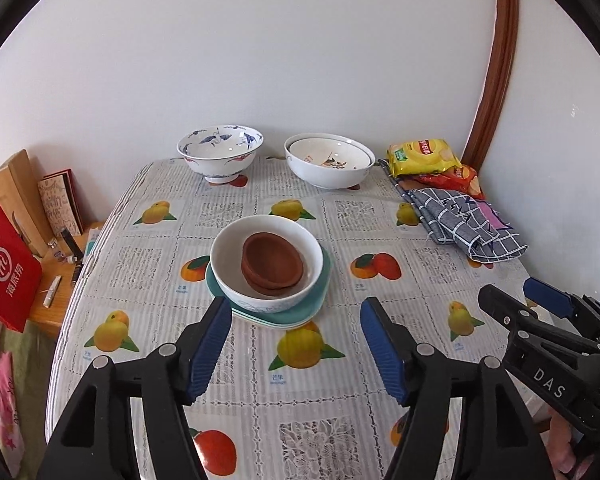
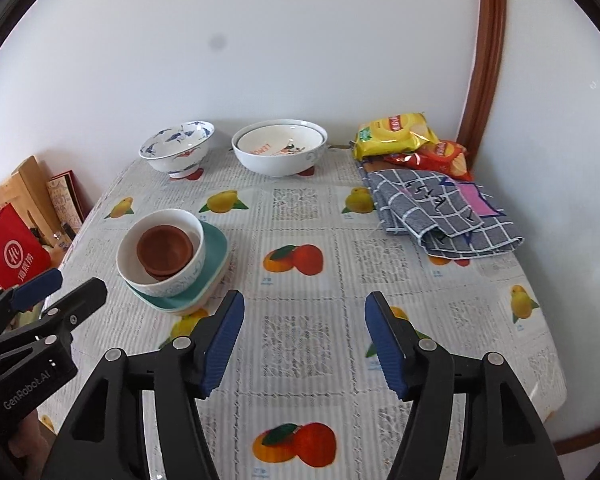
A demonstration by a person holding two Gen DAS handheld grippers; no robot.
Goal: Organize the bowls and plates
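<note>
A white bowl [image 1: 266, 264] holding two stacked brown saucers [image 1: 272, 266] sits on a stack of teal and pale plates [image 1: 300, 312] in the middle of the table; the stack also shows in the right wrist view [image 2: 162, 258]. A blue-and-white bowl [image 1: 220, 152] [image 2: 177, 148] and a wide white bowl with a smaller dish nested in it [image 1: 329, 160] [image 2: 279, 148] stand at the far edge. My left gripper [image 1: 296, 344] is open and empty, just short of the stack. My right gripper [image 2: 305, 340] is open and empty over bare cloth to the right of the stack.
A fruit-print tablecloth [image 2: 300, 216] covers the table. A folded checked cloth [image 2: 440, 212] and snack bags [image 2: 396, 134] lie at the far right. A red bag [image 1: 6, 264] and a low side table with small items stand off the left edge.
</note>
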